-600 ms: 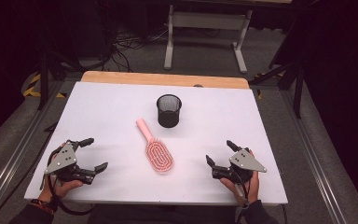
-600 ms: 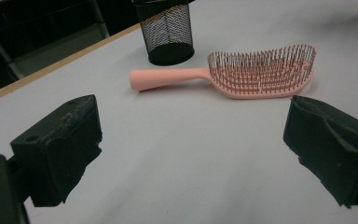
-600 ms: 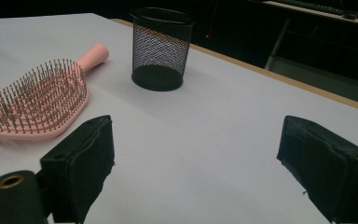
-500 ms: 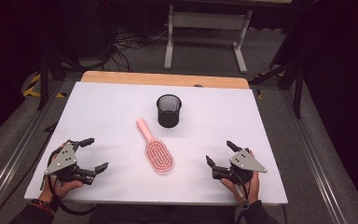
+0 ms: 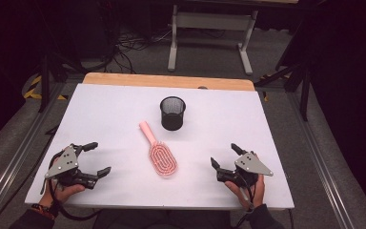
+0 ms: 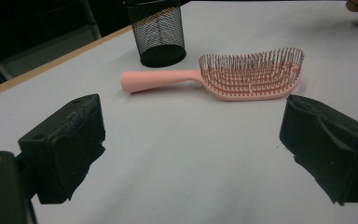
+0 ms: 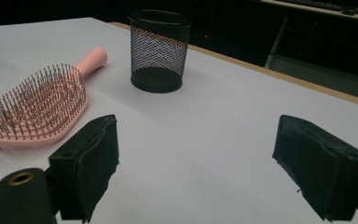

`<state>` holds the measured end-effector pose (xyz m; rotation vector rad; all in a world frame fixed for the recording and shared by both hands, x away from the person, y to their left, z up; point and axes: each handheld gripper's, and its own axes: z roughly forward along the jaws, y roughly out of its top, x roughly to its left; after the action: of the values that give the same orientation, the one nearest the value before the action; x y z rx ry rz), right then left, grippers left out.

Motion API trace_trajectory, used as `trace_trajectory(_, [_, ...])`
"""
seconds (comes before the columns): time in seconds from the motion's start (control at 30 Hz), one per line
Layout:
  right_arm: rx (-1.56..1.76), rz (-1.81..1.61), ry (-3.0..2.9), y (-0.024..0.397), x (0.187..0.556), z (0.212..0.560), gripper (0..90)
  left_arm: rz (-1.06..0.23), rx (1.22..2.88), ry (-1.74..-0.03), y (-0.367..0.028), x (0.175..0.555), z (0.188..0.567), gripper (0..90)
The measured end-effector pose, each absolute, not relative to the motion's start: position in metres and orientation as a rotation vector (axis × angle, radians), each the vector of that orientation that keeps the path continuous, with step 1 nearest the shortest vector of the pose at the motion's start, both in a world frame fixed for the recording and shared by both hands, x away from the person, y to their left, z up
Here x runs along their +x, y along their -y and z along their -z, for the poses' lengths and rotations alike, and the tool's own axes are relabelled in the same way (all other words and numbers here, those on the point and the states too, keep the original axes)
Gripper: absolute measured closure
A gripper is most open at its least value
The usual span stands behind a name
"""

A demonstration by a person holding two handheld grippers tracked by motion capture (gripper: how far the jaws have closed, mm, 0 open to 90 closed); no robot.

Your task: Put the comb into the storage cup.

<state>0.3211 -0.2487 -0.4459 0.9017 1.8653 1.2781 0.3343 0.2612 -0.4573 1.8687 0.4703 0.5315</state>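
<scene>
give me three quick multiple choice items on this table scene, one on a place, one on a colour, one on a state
1. Where does the hairbrush lie?
A. inside the cup
B. on the table, bristles up, handle toward the mesh cup
C. in a gripper

2. What colour is the hairbrush?
A. blue
B. green
C. pink

3. How does the left gripper stand?
A. open, empty
B. shut on the brush
C. shut on the cup

Answers: 1 B, it rests flat beside the cup; 2 C, its body is pink; 3 A, bare table shows between its jaws.
</scene>
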Motion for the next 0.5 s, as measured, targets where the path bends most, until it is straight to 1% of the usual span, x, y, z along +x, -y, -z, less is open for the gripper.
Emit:
trace_trajectory(0.1, [0.914,-1.280,-1.874,0.250,0.322,0.447,15.0,-0.540,1.887,-0.468,-0.260,0.336,0.457,9.0])
trace_trajectory(0.3, [0.909,-1.269,-1.892,0.248,0.322,0.449,15.7,-0.542,1.890,-0.500,-0.259,0.345,0.458,13.8])
trace_trajectory(0.5, [0.915,-1.264,-1.929,0.248,0.324,0.452,15.5,-0.540,1.907,-0.500,-0.257,0.346,0.461,13.4])
